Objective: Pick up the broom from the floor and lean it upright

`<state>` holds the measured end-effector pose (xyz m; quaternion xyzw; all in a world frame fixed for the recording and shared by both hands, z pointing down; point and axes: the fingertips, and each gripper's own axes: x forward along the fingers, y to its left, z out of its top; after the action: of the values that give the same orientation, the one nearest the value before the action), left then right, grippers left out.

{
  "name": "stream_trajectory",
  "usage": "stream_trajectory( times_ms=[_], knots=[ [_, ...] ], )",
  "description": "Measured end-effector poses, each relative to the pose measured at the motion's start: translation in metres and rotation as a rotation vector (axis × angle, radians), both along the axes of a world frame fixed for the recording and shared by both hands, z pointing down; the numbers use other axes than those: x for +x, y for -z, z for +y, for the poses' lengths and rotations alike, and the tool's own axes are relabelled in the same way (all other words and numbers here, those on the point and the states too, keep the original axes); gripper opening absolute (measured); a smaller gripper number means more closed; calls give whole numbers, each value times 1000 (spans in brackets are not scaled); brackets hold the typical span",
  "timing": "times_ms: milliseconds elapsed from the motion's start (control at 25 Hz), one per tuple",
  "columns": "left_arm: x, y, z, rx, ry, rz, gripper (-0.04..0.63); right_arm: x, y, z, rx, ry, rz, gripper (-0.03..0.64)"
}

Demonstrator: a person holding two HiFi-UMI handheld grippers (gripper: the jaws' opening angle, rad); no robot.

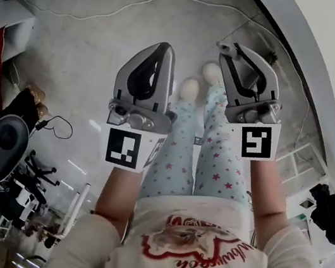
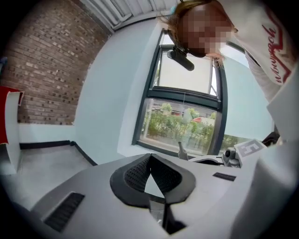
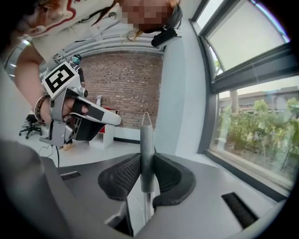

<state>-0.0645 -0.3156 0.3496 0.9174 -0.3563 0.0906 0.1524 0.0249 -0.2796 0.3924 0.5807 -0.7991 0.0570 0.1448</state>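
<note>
Your right tool (image 3: 146,158) pinches the broom handle (image 3: 146,135) just under its pointed grey tip. It is gripped high, I judge, so the head hangs below, unseen in any view. Your left tool (image 2: 150,158) is closed on nothing, pads touching — free alongside to steady the lean.

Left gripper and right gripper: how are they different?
The right gripper is clamped on the grey broom handle; the left gripper holds nothing. The left gripper's jaws meet at the tips; the right gripper's stand apart around the handle. Both have black ribbed pads.
</note>
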Motion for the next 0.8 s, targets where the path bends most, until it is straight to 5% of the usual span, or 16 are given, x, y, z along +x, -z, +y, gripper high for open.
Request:
stream_trajectory(
  times_ms=[320, 800],
  knots=[
    [57, 59, 46, 74, -360, 11, 21, 77, 81, 80, 114, -354, 90, 98],
    [156, 131, 177, 149, -691, 48, 21, 190, 181, 259, 290, -887, -52, 97]
  ],
)
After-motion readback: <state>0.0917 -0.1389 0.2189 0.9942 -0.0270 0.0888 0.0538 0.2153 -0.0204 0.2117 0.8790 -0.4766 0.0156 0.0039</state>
